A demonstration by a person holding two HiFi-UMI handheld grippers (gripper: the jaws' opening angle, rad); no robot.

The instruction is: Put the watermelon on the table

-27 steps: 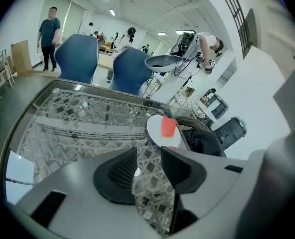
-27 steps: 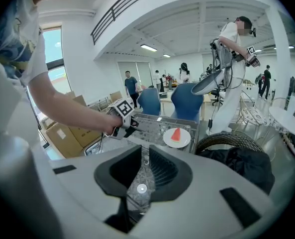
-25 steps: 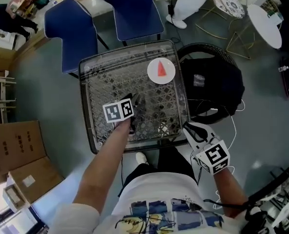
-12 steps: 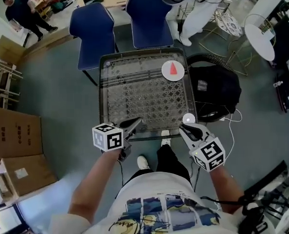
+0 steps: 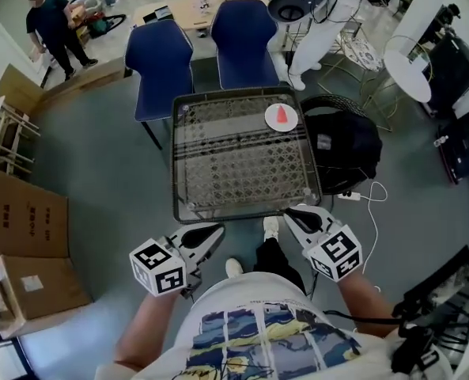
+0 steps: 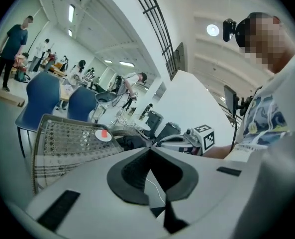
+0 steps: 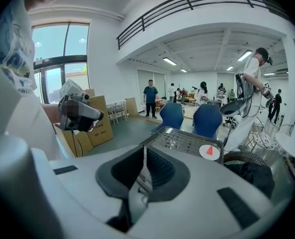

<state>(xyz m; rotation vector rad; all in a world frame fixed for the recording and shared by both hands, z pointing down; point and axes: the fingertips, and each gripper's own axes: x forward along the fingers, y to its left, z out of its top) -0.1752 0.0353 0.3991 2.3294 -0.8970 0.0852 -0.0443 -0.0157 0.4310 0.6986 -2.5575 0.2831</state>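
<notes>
Looking down, the head view alone lays out the whole mesh-topped table, with two blue chairs behind it. The gripper views settle the jaws: left gripper clenched on nothing, right gripper likewise. One watermelon wedge, red and triangular, sits on one white plate at the table's far right corner.

- A big open hall, seemingly a lab or workshop: high ceiling, strip lights, balcony railing.
- Cardboard boxes on a grey floor.
- Blue chairs, a mesh table, a desk with gear, loose cables.
- Several people standing about.
</notes>
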